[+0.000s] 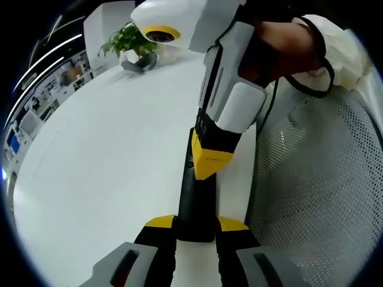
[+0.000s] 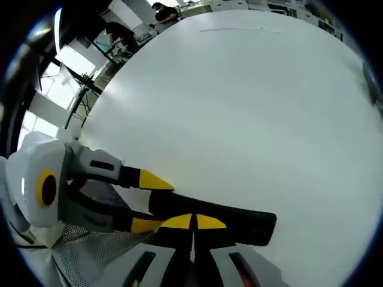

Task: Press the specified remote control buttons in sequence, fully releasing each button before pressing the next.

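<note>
A long black remote control point(image 1: 194, 200) lies near the edge of the white table point(image 1: 102, 155). My left gripper point(image 1: 196, 223) is shut on its near end, one yellow-tipped jaw on each side. My right gripper point(image 1: 209, 162) comes down from above, held by a person's hand point(image 1: 281, 48), with its jaws shut together and their yellow tips resting on the remote's top face. In the right gripper view the shut tips of the right gripper point(image 2: 194, 222) touch the remote point(image 2: 245, 224), and the left gripper point(image 2: 146, 202) clasps its left end. The buttons are hidden.
A potted plant point(image 1: 128, 45) stands at the far end of the table. A white mesh chair point(image 1: 317, 179) sits just beside the table edge, close to the remote. The table top point(image 2: 239, 107) stretches wide beyond the remote. Office furniture and a person point(image 2: 161, 12) are far off.
</note>
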Motion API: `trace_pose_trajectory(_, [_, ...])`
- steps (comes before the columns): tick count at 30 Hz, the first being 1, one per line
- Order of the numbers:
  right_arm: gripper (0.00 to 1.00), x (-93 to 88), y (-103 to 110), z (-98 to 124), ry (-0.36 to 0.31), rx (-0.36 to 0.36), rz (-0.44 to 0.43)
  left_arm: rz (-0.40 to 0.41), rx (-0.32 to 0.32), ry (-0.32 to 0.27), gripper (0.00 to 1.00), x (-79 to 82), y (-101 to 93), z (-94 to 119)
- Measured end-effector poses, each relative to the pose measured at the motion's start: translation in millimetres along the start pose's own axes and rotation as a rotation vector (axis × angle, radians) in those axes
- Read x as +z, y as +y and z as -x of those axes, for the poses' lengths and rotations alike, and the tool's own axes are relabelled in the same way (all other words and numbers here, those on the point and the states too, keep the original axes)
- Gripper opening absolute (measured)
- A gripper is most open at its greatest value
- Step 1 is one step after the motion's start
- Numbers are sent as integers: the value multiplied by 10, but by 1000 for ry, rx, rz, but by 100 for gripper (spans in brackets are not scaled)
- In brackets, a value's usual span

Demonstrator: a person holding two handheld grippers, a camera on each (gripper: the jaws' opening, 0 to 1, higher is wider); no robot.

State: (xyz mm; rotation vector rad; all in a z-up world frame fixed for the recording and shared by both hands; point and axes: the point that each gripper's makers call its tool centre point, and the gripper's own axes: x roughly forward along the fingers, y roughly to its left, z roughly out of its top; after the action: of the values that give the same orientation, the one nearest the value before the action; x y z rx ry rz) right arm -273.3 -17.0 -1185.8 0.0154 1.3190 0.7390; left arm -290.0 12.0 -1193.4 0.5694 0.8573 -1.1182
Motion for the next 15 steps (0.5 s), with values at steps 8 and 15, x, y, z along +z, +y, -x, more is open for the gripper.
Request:
trace_pose_trajectory(8, [0,25,39,-7,-7,-11,16,4,-4,-3,25,-2,3,1])
trace_pose_trajectory(15, [0,12,113,-55,4,5,36,5,-11,-2,25,0,3,5])
